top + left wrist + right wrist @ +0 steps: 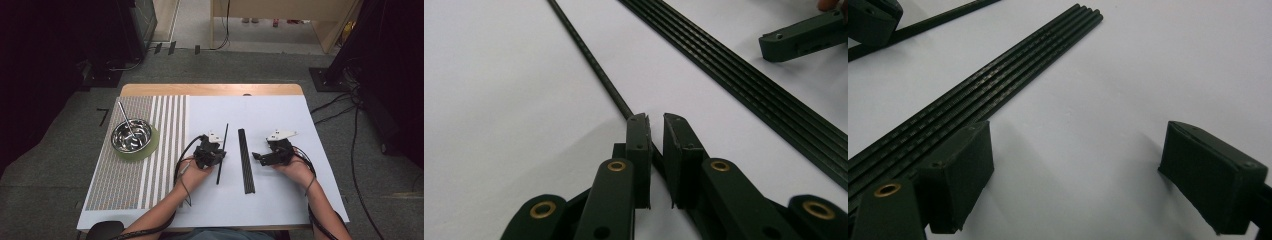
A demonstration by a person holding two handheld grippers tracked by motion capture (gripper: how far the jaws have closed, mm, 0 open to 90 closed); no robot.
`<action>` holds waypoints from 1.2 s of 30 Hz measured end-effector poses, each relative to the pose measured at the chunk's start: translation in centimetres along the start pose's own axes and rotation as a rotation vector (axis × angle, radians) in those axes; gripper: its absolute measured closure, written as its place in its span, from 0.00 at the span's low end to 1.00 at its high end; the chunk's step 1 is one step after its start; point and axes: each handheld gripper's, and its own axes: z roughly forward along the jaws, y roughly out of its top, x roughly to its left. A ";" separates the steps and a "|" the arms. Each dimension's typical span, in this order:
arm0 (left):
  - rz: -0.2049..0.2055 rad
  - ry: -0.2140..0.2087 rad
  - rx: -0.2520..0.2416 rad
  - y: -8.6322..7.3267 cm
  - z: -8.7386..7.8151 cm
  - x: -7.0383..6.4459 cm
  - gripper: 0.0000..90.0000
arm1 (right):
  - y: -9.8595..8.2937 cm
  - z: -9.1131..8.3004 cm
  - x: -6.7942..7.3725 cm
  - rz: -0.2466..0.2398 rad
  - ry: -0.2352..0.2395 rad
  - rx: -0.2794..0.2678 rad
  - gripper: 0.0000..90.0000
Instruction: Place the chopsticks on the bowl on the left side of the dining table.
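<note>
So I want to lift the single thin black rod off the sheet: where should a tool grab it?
Grip the thin black rod near mid-length from above, jaws straddling its width; it lies flat, apart from the rod bundle.

A wooden table [210, 89] with a white sheet [280, 200] on top stands on a grey carpet floor [55, 150], with dark black stands [350, 55] on both sides, black cables [360, 150] lying on the floor, and light wooden furniture [280, 10] at the back.
</note>
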 end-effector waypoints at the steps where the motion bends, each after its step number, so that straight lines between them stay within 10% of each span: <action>1: -0.001 0.000 0.001 0.0 0.0 0.1 0.92 | 0.0 0.0 0.0 0.000 0.000 0.000 0.15; 36: -0.057 0.041 0.048 -0.1 -1.4 3.7 0.95 | 0.0 0.0 0.0 0.000 0.001 0.000 0.15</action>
